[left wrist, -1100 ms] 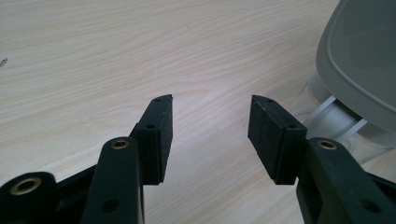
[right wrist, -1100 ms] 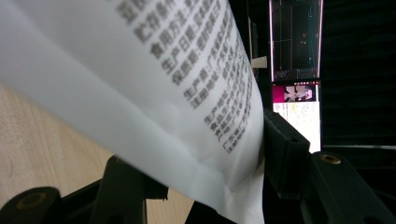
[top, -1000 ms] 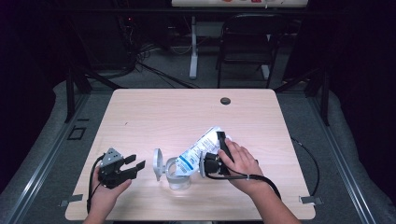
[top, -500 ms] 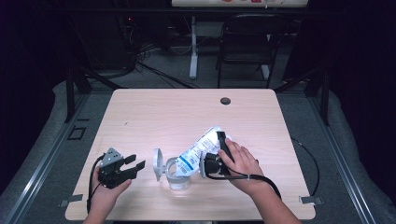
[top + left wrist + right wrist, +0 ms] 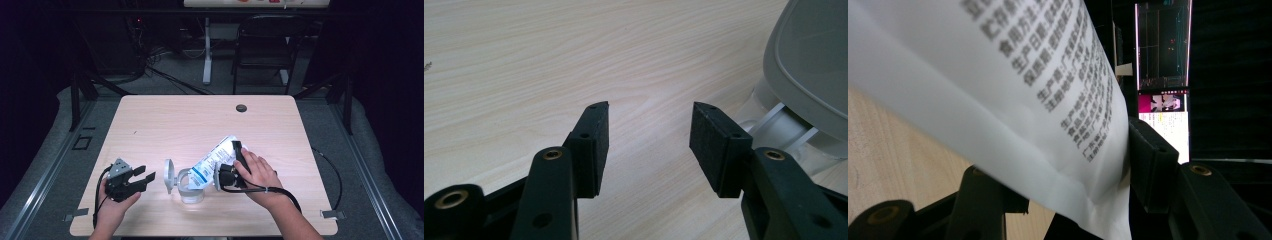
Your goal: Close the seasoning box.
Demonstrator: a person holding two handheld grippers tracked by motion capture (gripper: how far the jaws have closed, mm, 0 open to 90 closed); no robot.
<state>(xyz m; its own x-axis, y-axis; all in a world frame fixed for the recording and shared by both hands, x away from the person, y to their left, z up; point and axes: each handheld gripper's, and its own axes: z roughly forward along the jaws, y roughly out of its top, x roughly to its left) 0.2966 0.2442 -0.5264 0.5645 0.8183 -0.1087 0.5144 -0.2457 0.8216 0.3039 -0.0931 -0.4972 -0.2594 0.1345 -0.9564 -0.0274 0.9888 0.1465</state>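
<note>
R gripper (image 5: 231, 162) fingers clamp soft, light pouch (image 5: 212, 160) mid-body, tipped toward jar (image 5: 190, 182) at 8 o'clock; film crumples, grip firmly. L gripper (image 5: 142, 179) fingers wide, empty.

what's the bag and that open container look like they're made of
Bag: seemingly thin plastic film, white and printed; it creases and sags between the right gripper's jaws. Container: probably clear hard plastic, see-through walls, with a matte grey flip lid.
</note>
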